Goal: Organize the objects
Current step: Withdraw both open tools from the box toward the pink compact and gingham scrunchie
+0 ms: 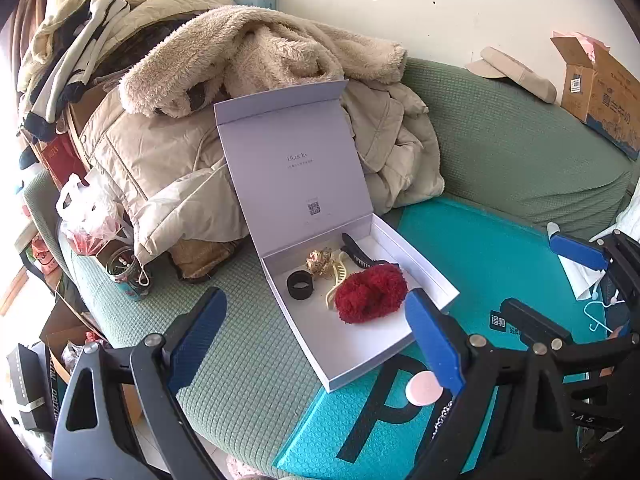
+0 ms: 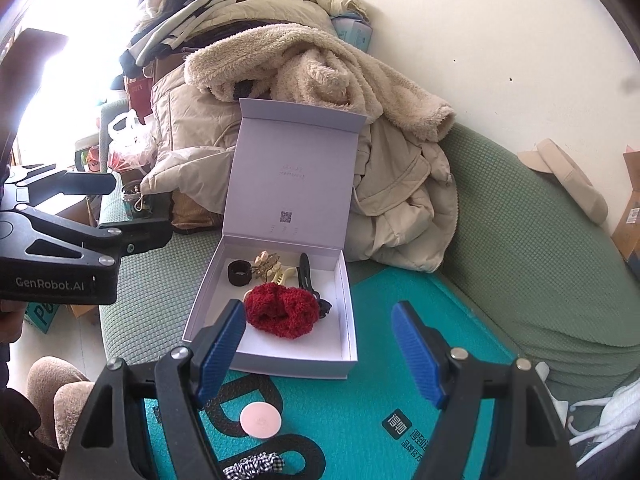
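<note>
**Q:** Where the two views begin, nearest the cameras, what is there?

**A:** Both tools stand with blue pads apart and nothing between them: the left hand-held gripper (image 1: 316,336) and the right hand-held gripper (image 2: 320,344). In the right wrist view the left tool's black body shows at the left edge, printed "GenRobot.AI".

**Q:** What lies under them?

**A:** A teal padded mailer (image 2: 360,400) on a green sofa (image 1: 248,360), bearing large black letters, one a "P", and small Chinese characters I cannot read surely. On it lie a round pink disc (image 2: 261,420) and, nearer, a black-and-white checked scrunchie (image 2: 256,465).

**Q:** And the things being organized?

**A:** Just beyond, a white box (image 2: 348,320) sits partly on the mailer, its lid (image 1: 292,160) upright against the clothes. Inside: a red fluffy scrunchie (image 2: 282,310), a cream claw clip (image 1: 336,280), a black band (image 1: 300,285), a gold ornament (image 1: 318,262) and a black hair clip (image 2: 306,270).

**Q:** Any writing on the lid?

**A:** A small word like "HLucky", a fine line beneath too small to read, and a QR code.

**Q:** Farther back?

**A:** Piled cream coats (image 1: 168,168), a beige cap (image 1: 516,70) and a printed cardboard carton (image 1: 600,96).
</note>
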Motion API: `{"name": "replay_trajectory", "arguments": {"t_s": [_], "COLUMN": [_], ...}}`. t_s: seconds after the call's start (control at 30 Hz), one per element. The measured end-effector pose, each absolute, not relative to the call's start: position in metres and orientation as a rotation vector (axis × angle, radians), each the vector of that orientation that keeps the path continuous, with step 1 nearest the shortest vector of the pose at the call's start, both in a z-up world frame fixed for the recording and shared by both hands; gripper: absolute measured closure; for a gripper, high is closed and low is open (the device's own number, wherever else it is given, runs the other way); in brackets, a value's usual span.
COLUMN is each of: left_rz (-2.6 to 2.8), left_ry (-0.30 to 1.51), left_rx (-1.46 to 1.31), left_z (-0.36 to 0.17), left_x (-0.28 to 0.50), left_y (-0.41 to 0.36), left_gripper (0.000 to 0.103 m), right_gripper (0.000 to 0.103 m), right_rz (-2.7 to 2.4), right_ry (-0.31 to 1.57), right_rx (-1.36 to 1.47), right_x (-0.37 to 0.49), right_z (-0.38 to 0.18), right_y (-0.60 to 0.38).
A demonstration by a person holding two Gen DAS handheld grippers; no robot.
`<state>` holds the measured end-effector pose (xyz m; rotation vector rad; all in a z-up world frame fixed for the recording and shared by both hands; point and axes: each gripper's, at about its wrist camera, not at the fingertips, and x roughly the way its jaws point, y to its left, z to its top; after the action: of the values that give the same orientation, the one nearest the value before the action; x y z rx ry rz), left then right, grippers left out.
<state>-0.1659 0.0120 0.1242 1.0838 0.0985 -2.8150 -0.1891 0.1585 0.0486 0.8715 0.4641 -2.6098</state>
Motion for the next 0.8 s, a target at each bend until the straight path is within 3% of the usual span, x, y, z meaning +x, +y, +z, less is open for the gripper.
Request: {"name": "replay_trajectory", "arguments": {"t_s": [0.8], "left_rz": [-2.913], "left_ry": [0.094], "left_rx": [1.238], "left_z": [0.048], "left_x": [-0.101], "left_y": [0.072], "left_gripper": [0.013], "right_gripper": [0.027], "right_rz": [-2.631], "right_ry": [0.391], "right_rx": [0.998], "right_x": [-0.113], "right_z": [-0.023], "right_y": [0.183]}}
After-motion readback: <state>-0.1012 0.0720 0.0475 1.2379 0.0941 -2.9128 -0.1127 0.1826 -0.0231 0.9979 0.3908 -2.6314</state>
